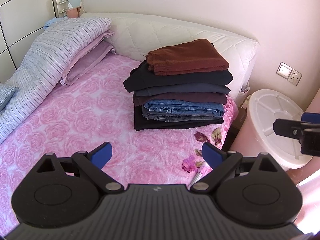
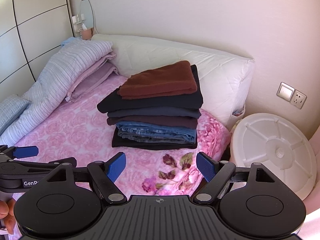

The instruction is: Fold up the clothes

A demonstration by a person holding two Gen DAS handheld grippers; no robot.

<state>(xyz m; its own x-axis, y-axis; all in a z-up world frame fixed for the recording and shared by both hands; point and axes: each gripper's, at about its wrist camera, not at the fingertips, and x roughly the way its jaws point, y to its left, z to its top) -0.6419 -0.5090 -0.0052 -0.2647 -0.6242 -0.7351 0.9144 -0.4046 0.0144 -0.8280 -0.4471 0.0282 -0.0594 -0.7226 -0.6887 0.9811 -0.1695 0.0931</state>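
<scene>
Folded clothes stack [image 1: 178, 86], rust sweater [image 1: 186, 57] on top, sits on pink bedspread [image 1: 70, 120] near white headboard [image 1: 180, 32]. Left gripper [image 1: 157, 156] and right gripper [image 2: 161, 167] both spread wide, holding nothing, short of stack.

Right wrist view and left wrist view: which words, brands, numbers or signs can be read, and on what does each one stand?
"GenP", cut off by the right gripper's body: white letters on the left gripper's black side, right wrist view.
Small crosshair mark, no letters: right gripper body, top middle.
Small pale logo, too blurred to read: left gripper body, left wrist view.
Stack of folded clothes, wall socket: no readable text.
</scene>
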